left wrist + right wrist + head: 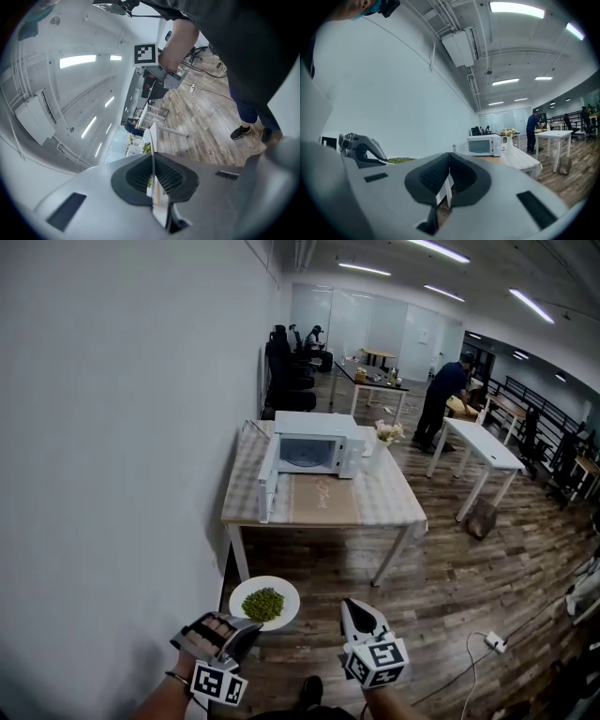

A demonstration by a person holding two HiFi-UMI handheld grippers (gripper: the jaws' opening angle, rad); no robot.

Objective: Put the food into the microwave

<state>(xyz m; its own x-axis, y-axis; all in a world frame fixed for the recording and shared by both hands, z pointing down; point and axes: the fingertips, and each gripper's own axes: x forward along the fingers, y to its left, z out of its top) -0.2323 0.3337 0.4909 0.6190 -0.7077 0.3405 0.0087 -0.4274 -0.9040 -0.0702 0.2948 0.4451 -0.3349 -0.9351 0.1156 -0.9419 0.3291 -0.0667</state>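
Note:
A white plate with a heap of green food is held level over the floor, with my left gripper shut on its near rim. In the left gripper view the plate's edge runs between the jaws, with the food beyond. My right gripper hangs beside the plate, shut and empty; its pads meet. The white microwave stands on the table ahead, its door swung open to the left. It also shows in the right gripper view as the microwave.
A vase of flowers stands right of the microwave. A white wall runs along the left. A person bends over white tables at the back right. A power strip with cable lies on the wooden floor.

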